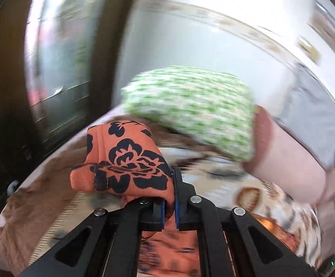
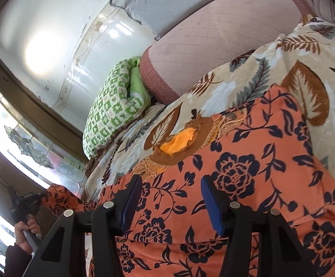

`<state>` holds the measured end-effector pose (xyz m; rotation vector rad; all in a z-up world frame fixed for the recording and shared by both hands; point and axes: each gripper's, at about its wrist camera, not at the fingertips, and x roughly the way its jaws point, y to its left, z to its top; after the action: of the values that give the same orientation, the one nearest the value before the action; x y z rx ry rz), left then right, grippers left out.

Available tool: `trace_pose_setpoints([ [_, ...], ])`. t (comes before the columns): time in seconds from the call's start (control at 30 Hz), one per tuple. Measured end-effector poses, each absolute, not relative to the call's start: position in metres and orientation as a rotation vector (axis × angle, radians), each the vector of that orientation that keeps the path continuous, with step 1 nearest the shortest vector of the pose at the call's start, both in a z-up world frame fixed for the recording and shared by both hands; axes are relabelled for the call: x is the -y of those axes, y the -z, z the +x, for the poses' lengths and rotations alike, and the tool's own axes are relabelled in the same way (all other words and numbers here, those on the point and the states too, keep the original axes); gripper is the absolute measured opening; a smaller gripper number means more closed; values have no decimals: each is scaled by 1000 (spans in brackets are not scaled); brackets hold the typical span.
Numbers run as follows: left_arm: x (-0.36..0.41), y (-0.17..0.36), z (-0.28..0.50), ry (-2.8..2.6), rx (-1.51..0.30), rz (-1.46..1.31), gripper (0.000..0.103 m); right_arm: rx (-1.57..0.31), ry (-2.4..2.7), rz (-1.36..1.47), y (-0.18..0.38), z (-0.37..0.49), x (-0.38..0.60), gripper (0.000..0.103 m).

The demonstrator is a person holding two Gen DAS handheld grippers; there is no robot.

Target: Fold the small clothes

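Note:
An orange garment with a dark floral print [image 2: 248, 161] lies spread on a leaf-patterned blanket [image 2: 236, 85], its brown neckline [image 2: 179, 143] pointing away from me. My right gripper [image 2: 171, 179] hovers low over the cloth with its jaws apart; its blue pads [image 2: 130, 198] press on nothing. In the blurred left wrist view, my left gripper [image 1: 170, 198] is shut on a bunched fold of the orange garment [image 1: 126, 159], lifted off the bed. The right wrist view shows the left gripper [image 2: 40, 196] at the far left holding the garment's sleeve, with a person's hand [image 2: 26, 228] on its handle.
A green-and-white patterned pillow [image 2: 112, 110] lies against a pink quilted cushion [image 2: 213, 46] at the far side of the bed, with a grey pillow [image 2: 162, 2] behind. A white tiled wall and a brown-framed glass door [image 2: 17, 138] stand at the left.

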<state>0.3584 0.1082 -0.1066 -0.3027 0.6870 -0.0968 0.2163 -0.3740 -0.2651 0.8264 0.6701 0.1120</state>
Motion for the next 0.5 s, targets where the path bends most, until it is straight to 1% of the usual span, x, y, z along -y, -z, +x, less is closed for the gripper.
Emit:
trace_pose_setpoints([
  [0.1,-46,91,352,211,-685,-258,5,-657,-83,863,265,213,391,56],
  [0.23,50,87,340,371,-718,-199,5,-627,-24,902,264,206,418,56],
  [0.37,134,104,324,513,-771,-176,5,-582,34,966,264,194,453,56],
  [0.5,204,141,306,622,-860,-191,5,-540,94,1028,264,181,488,56],
])
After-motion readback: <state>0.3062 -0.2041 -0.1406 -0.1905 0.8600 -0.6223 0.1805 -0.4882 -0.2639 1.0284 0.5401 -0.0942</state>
